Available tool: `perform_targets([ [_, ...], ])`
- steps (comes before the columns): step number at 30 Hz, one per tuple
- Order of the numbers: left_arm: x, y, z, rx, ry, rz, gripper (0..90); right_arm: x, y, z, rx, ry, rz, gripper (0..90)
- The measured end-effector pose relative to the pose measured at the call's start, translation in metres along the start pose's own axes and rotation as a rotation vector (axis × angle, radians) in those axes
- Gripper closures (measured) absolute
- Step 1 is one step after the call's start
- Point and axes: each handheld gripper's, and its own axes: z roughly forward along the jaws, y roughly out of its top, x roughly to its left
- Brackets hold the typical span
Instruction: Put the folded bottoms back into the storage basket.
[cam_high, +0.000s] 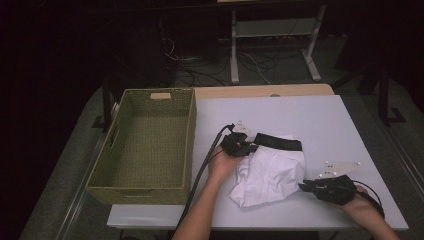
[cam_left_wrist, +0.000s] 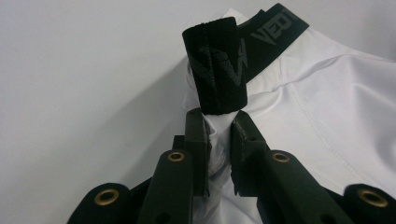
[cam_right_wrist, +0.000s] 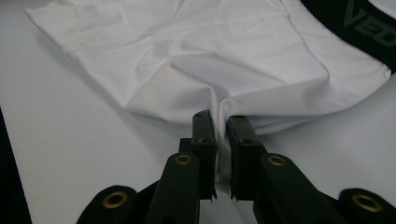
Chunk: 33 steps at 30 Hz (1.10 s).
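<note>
White underpants (cam_high: 272, 172) with a black waistband (cam_high: 278, 141) lie partly folded in the middle of the white table. My left gripper (cam_high: 248, 147) is shut on the garment's left end; in the left gripper view a bent-up piece of the waistband (cam_left_wrist: 218, 70) and white cloth (cam_left_wrist: 219, 135) are pinched between the jaws (cam_left_wrist: 219, 119). My right gripper (cam_high: 303, 186) is at the garment's right edge near the table front. The right gripper view has its jaws (cam_right_wrist: 221, 122) shut on a fold of the white fabric (cam_right_wrist: 224, 65).
A woven green basket (cam_high: 141, 186) stands on the left part of the table (cam_high: 325, 120), with nothing in it. Black cables trail from both grippers toward the front edge. Beyond the table are a desk frame and cables on the floor.
</note>
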Motion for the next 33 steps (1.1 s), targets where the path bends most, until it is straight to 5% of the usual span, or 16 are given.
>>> perform_targets([
  [14, -0.005, 0.021, -0.012, -0.003, -0.056, 0.01, 78.3, -0.005, 0.038, -0.003, -0.139, 0.02, -0.011, 81.5],
  [33, -0.019, 0.061, -0.037, -0.016, -0.078, 0.058, 78.5, -0.008, 0.082, -0.012, -0.267, 0.056, -0.033, 81.5],
])
